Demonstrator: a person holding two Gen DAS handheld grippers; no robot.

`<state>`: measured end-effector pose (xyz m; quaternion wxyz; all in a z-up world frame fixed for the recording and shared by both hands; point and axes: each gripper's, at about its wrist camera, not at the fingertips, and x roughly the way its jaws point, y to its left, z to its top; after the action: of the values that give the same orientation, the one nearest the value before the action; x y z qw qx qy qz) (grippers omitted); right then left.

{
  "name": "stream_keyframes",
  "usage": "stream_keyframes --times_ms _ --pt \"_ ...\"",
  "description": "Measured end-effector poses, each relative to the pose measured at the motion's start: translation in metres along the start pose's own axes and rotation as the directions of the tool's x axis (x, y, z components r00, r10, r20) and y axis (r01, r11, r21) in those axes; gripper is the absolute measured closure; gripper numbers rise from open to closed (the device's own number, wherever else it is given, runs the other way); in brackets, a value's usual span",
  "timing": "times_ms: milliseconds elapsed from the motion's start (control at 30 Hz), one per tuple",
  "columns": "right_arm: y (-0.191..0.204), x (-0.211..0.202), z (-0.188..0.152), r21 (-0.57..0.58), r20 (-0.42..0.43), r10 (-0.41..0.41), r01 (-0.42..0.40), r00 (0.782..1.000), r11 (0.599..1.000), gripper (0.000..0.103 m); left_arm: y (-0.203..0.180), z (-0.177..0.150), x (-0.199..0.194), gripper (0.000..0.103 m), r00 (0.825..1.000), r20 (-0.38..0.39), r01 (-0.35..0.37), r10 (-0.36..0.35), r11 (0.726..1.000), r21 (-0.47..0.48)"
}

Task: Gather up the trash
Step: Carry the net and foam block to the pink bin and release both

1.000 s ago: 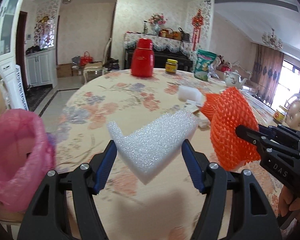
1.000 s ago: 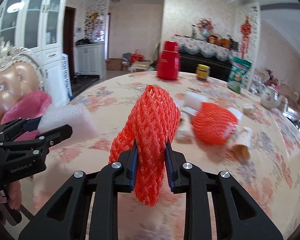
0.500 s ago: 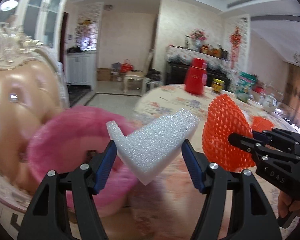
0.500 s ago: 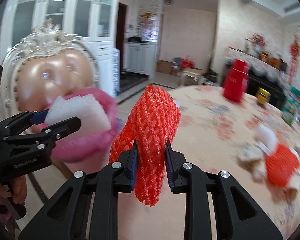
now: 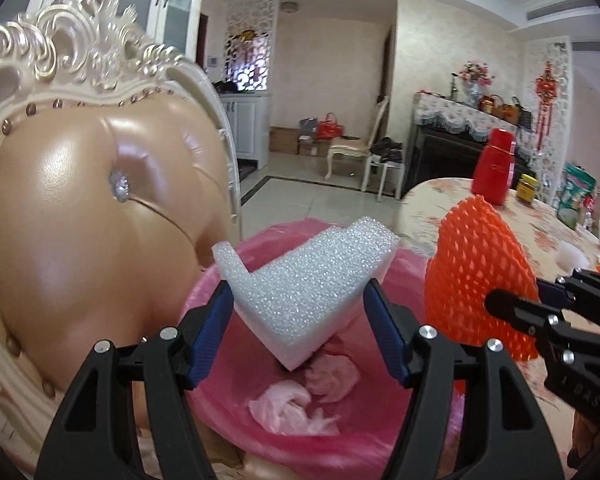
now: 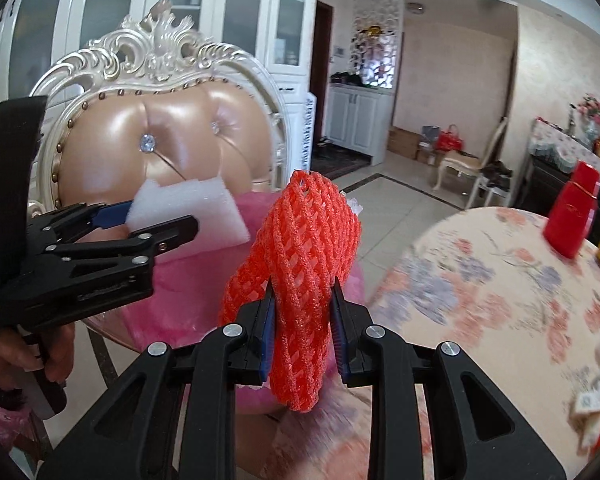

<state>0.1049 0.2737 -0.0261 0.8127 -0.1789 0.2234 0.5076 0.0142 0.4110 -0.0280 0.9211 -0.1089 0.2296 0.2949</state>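
My left gripper [image 5: 298, 308] is shut on an L-shaped white foam block [image 5: 304, 276], held above the open pink trash bag [image 5: 220, 292] that sits on a chair seat. Crumpled pale scraps [image 5: 300, 404] lie inside the bag. My right gripper [image 6: 302, 312] is shut on an orange foam fruit net [image 6: 300, 256], which hangs just right of the foam block and over the bag's [image 6: 168, 312] near rim. In the right wrist view the left gripper [image 6: 160, 220] with its foam block [image 6: 192, 216] shows at the left; in the left wrist view the net [image 5: 480, 280] shows at the right.
An ornate cream chair with a tan padded back [image 5: 88, 208] stands behind the bag. The round floral table [image 6: 500, 280] lies to the right with a red jug [image 6: 572, 216], a jar [image 5: 527, 189] and more trash [image 6: 596, 396]. A hand [image 6: 24, 356] grips the left tool.
Both grippers have swung left from over the table to the pink bag on the chair, carrying the foam block and the orange net. Both grips are unchanged.
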Motion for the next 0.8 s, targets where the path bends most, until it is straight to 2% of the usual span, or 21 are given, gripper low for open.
stream_keyframes --times_ms 67,167,233,433,533,600,800 --pt "0.003 0.012 0.005 -0.003 0.003 0.016 -0.016 1.0 1.0 0.074 0.006 0.003 0.006 0.035 1.0 -0.001 -0.019 0.019 1.0 -0.006" --pt "0.001 0.021 0.003 0.013 -0.002 0.054 -0.054 0.999 0.998 0.04 0.015 0.01 0.012 0.027 0.999 -0.006 -0.054 0.054 0.998 -0.022" --pt "-0.005 0.022 0.0 0.032 -0.005 0.062 -0.062 0.998 0.998 0.04 0.021 0.01 0.009 0.023 0.998 0.008 -0.066 0.066 0.997 -0.036" --pt "-0.023 0.002 -0.015 0.042 0.003 0.01 -0.01 1.0 0.999 0.04 0.02 0.002 0.0 0.023 0.995 0.003 -0.095 0.096 0.995 -0.028" --pt "-0.035 -0.013 -0.025 0.056 0.0 -0.018 0.018 1.0 0.998 0.04 0.008 -0.004 -0.009 0.014 0.996 0.005 -0.089 0.089 0.996 -0.015" --pt "-0.043 -0.024 -0.032 0.065 -0.003 -0.043 0.043 0.999 0.997 0.04 -0.006 -0.008 -0.016 0.005 0.997 0.019 -0.069 0.069 0.998 -0.01" --pt "-0.085 -0.071 -0.067 0.125 -0.024 -0.149 0.151 0.989 0.981 0.036 -0.073 -0.013 -0.023 0.005 0.996 0.01 0.087 -0.088 0.994 0.071"
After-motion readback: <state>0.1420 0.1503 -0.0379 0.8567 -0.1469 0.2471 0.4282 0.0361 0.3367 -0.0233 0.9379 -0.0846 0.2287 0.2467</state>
